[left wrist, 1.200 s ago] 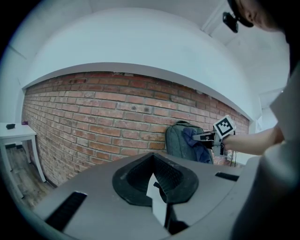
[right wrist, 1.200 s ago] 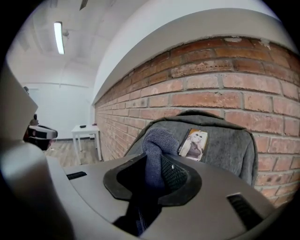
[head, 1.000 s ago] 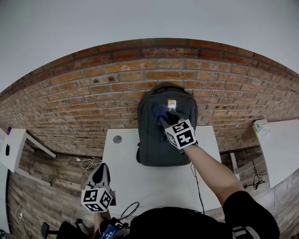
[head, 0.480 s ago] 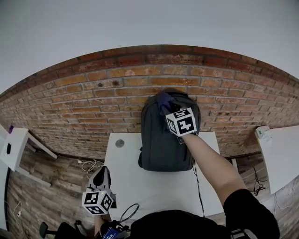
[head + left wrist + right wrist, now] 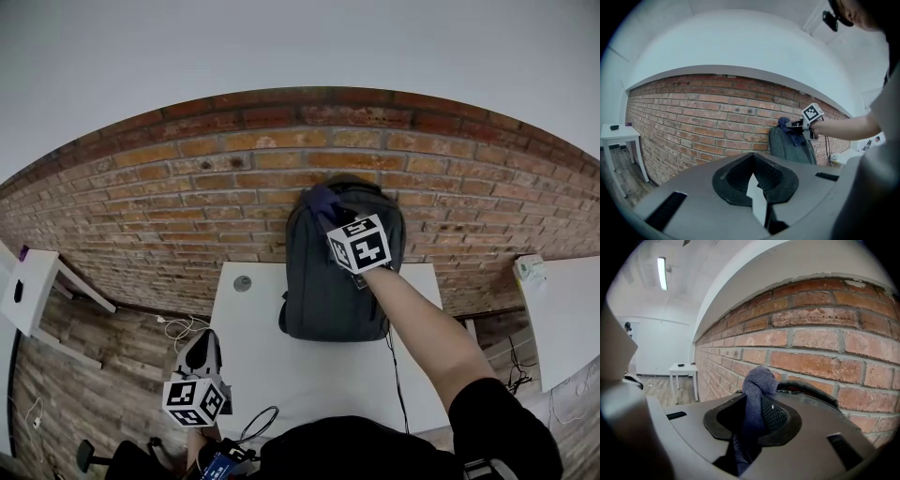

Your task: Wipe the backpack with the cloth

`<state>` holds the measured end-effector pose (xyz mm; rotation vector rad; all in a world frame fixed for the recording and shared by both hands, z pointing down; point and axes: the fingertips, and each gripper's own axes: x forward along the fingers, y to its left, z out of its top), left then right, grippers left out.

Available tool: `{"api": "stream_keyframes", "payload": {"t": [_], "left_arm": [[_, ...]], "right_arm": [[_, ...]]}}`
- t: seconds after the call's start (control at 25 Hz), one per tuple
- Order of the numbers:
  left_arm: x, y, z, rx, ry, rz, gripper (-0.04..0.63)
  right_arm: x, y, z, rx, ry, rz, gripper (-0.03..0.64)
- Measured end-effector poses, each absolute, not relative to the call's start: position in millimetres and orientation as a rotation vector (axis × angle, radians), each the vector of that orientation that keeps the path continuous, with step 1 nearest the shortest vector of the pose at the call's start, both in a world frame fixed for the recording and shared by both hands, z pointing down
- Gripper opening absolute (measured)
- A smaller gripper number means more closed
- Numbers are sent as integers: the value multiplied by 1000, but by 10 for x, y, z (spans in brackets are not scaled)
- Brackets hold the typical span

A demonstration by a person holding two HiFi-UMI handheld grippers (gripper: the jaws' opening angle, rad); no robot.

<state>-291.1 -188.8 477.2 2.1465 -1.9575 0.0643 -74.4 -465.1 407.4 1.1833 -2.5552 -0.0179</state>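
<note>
Dark grey fabric backpack (image 5: 330, 286) stands upright at the far edge of a white rectangular table (image 5: 281, 366), its back against a red brick wall (image 5: 187, 206). Its long axis runs from the top handle by the wall down to the tabletop, towards the person.

The right gripper (image 5: 330, 214) is reached out to the top of the bag, on its upper left shoulder. Its jaws are clamped on a dark blue soft cloth (image 5: 322, 201). In the right gripper view the cloth fills the gap between the jaws and bunches out past their tips, with the rim of the bag just beyond and brick close behind. The cloth appears to touch the top of the bag.

The bag's broad front panel lies below the cloth, so a wiping stroke would probably run downward along the long axis.

The left gripper (image 5: 201, 354) is held low by the table's near left corner, well apart from the bag. Its jaws are drawn together, with only a thin slit between them, and hold nothing. The right hand is clearly the nearer.
</note>
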Motion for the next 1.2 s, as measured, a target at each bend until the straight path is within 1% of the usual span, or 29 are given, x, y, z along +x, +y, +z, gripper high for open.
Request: {"api": "stream_keyframes", "payload": {"t": [0.32,0.6,0.92,1.2], "left_arm": [[-2871,-1904,4757,2159,-1951,72,-6],[-2829,-1910,4765,2167,-1941,79,-6],[-2791,-1944,4777,2177,-1929,84,-6],[-2799,-1963,4783,2172,-1927,87,-6]], "right_arm": [[-840,-4366,4257,1097,-2585,6,87],[-886,-3987,4562,1009,-2556,-76,86],[-924,-3712,4906,957,-2548,3,87],[-1012,-3286,5411,835,-2506,52,86]]}}
